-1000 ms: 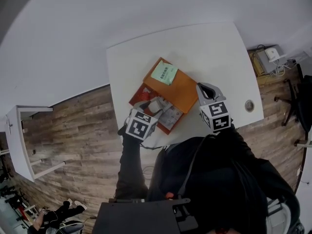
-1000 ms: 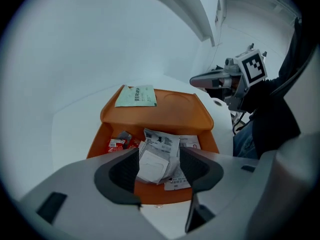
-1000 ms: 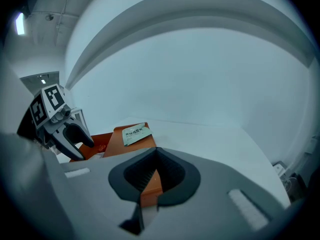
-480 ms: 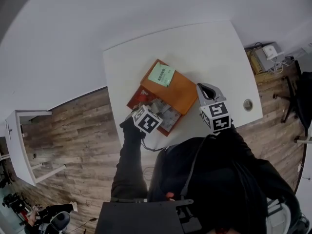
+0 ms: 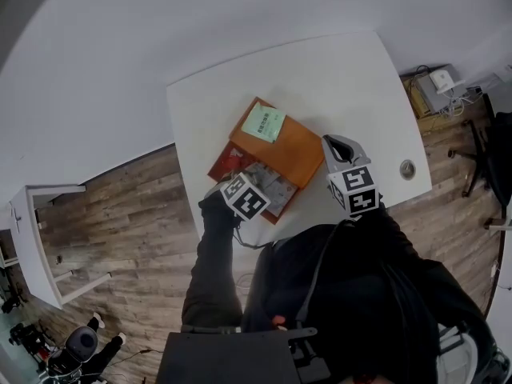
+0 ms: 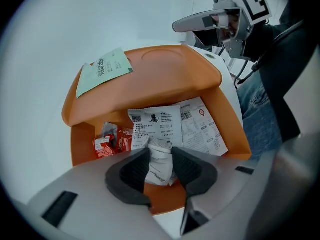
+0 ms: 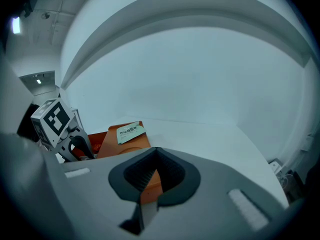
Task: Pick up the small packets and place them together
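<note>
An orange box [image 5: 296, 154] [image 6: 230, 129] lies open on the white table, its lid folded back with a green slip [image 5: 266, 122] [image 6: 104, 71] [image 7: 129, 132] on it. Inside lie two flat white printed packets [image 6: 155, 121], red packets [image 6: 112, 143] at the left, and a small white packet [image 6: 160, 161]. My left gripper [image 5: 253, 186] [image 6: 159, 168] points down into the box. Its jaws have just been closing, and the pads now press on the small white packet. My right gripper [image 5: 332, 142] [image 7: 155, 156] [image 6: 175, 26] hovers shut just past the lid's right corner, holding nothing.
The white table [image 5: 320, 78] has a round cable hole [image 5: 408, 169] near its right edge. Wooden floor surrounds it, with boxes and cables [image 5: 440, 90] at the right and a white shelf [image 5: 32, 238] at the left. The person's dark sleeve reaches in from below.
My left gripper sank into the box and rolled, so its marker cube now sits turned. The right gripper has stayed where it was.
</note>
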A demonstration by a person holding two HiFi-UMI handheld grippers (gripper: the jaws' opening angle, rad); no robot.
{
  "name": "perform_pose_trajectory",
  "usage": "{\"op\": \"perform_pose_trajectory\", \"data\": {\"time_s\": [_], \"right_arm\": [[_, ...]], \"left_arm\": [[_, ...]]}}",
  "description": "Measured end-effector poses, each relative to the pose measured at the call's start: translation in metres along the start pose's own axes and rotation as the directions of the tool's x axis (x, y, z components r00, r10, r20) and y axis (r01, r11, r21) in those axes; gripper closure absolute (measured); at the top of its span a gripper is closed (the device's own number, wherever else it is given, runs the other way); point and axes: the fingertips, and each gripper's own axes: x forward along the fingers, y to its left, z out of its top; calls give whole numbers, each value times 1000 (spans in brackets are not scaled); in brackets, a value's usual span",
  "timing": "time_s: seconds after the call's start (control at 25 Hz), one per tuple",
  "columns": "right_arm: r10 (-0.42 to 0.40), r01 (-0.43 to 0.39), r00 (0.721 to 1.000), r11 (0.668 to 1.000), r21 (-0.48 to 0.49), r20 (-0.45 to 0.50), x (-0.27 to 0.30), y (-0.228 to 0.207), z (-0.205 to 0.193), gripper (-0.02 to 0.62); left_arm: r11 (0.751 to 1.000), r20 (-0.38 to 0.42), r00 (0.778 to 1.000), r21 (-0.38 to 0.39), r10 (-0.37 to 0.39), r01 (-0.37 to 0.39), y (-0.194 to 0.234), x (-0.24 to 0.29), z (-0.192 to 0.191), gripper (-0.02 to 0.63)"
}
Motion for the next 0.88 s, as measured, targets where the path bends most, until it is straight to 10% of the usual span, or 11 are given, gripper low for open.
{"op": "perform_pose_trajectory", "data": {"time_s": [0.88], "right_arm": [[2, -2, 1000, 1000, -19, 0, -3, 6, -2, 598]], "left_arm": [[982, 261, 951, -139, 164, -132, 29, -97, 21, 551]]}}
